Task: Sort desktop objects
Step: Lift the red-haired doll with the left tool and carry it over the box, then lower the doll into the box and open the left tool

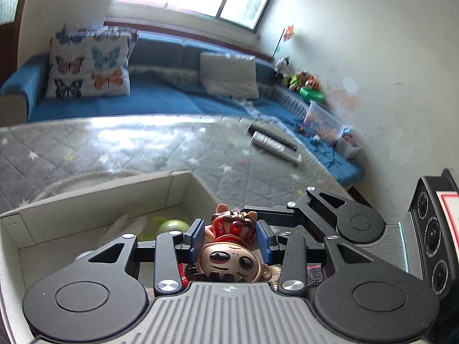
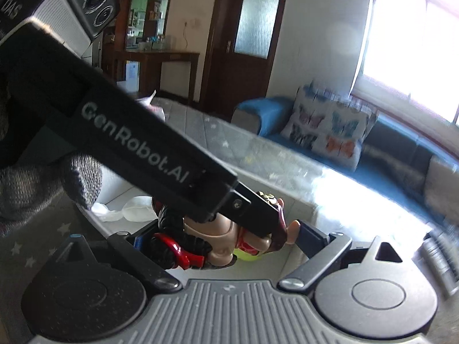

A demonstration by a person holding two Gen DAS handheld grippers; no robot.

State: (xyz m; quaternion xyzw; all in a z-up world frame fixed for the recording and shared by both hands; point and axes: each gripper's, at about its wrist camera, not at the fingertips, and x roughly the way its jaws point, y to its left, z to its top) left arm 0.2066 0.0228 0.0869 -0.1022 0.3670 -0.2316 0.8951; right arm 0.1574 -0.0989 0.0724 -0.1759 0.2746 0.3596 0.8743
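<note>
Left tongs [image 1: 229, 236] grip a tan cartoon figurine with a red-painted body [image 1: 231, 246] over an open white cardboard box [image 1: 94, 200].

Taking the box as landmark: inside it, at its far side, lie a white crumpled plastic piece [image 1: 126, 223] and a yellow-green ball [image 1: 172, 226]. Just above the box's near right part, the left tongs' blue pads [image 1: 196, 235] press the figurine's sides, its grinning head toward the camera. To the right of the box the right tongs [image 2: 218, 236] sit close to the figurine, their dark fingers [image 2: 311, 236] spread wide on either side of it; whether they touch it I cannot tell. A grey-gloved hand [image 2: 43, 189] holds the left gripper's black body. Beyond the box the glossy grey quilted tabletop [image 1: 129, 149] carries a silver-and-black tube [image 1: 275, 144] at its far right.
</note>
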